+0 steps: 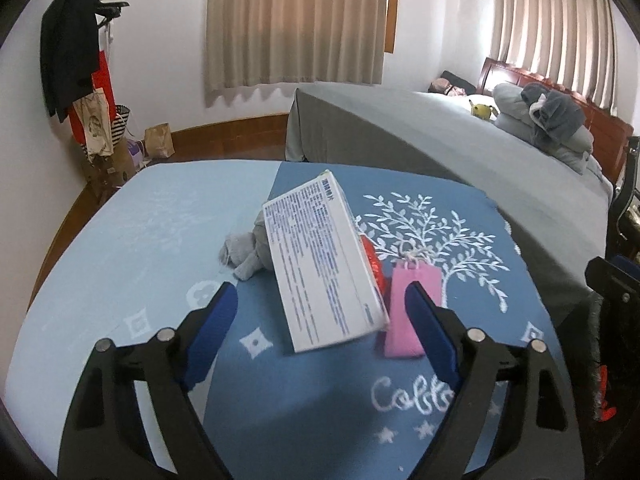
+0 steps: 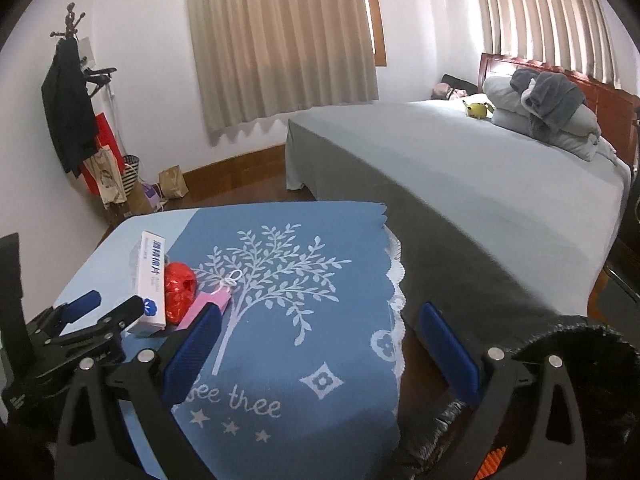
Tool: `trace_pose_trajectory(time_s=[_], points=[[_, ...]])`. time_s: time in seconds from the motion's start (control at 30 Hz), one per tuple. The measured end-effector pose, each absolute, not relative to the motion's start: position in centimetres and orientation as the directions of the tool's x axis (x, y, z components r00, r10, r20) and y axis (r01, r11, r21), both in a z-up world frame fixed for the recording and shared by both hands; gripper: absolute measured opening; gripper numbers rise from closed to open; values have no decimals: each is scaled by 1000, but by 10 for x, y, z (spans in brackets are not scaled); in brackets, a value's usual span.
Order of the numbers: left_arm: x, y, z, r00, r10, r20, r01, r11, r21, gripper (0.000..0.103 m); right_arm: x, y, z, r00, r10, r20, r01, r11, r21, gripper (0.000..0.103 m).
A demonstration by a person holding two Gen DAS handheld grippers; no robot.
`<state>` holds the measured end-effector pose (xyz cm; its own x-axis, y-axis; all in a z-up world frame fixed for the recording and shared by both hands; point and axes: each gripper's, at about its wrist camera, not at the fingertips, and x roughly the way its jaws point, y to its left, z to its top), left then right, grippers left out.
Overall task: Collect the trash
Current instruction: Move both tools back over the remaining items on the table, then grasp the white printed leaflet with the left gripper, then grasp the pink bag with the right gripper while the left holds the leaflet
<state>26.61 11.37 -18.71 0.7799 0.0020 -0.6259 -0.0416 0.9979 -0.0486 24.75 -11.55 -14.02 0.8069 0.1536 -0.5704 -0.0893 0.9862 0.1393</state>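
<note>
A home bedroom: made bed with pillows, curtains, coat rack

The white box hides most of the red crumpled wrapper and the rear of the grey cloth lump in the left wrist view; its small print is too fine to read; the pink bag sits partly behind the right tool's finger; a black bag is cut off by the frame edge; items by the headboard are too small to tell.
</note>
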Motion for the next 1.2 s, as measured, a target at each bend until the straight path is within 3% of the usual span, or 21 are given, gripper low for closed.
trace_pose_trajectory(time_s=[0.53, 0.7, 0.77, 1.2], points=[[295, 125, -212, 730, -56, -681, -47, 990, -131, 75, 258, -106, -155, 785, 161, -598, -101, 986, 134, 97], [298, 134, -214, 716, -47, -696, -82, 985, -150, 69, 258, -104, -156, 784, 167, -598, -109, 985, 132, 97], [298, 135, -214, 712, -50, -700, -87, 983, -159, 56, 257, -104, -155, 784, 168, -598, -108, 985, 135, 97], [262, 141, -196, 747, 11, -665, -93, 992, -89, 55, 257, -86, -151, 783, 201, -589, -144, 979, 142, 97]])
